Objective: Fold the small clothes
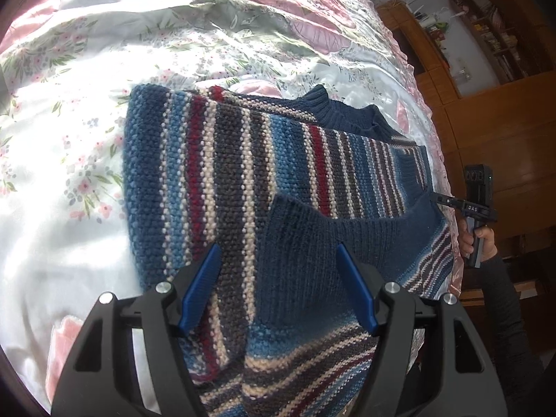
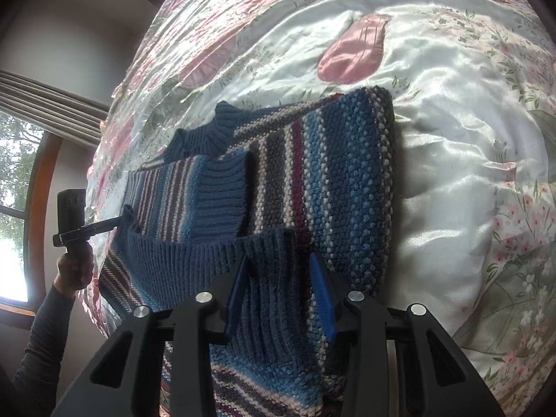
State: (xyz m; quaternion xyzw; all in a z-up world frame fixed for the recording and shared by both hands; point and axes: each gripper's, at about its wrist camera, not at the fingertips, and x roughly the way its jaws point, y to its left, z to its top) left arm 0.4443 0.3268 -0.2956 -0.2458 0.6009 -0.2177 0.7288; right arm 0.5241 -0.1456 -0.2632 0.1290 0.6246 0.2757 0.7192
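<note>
Left wrist view: striped knit sweater [image 1: 215, 173] folded on floral quilt [image 1: 69, 139], both grippers' fingers [image 1: 205, 288] spread.

**Black frames, blue pads, dark sleeves**

Low in the left wrist view, the left gripper [image 1: 278, 260]: matte black frame with triangular cut-outs, round silver screw heads on top, ribbed blue fingers [image 1: 358, 292]. Far right of that frame, the right gripper [image 1: 448, 201] shows white "DAS" lettering on its black bar, above a grey handle. The hand [image 1: 481, 239] there emerges from a dark grey sleeve [image 1: 504, 299]. At lower left of the right wrist view, another dark long sleeve [image 2: 45, 340].
</note>
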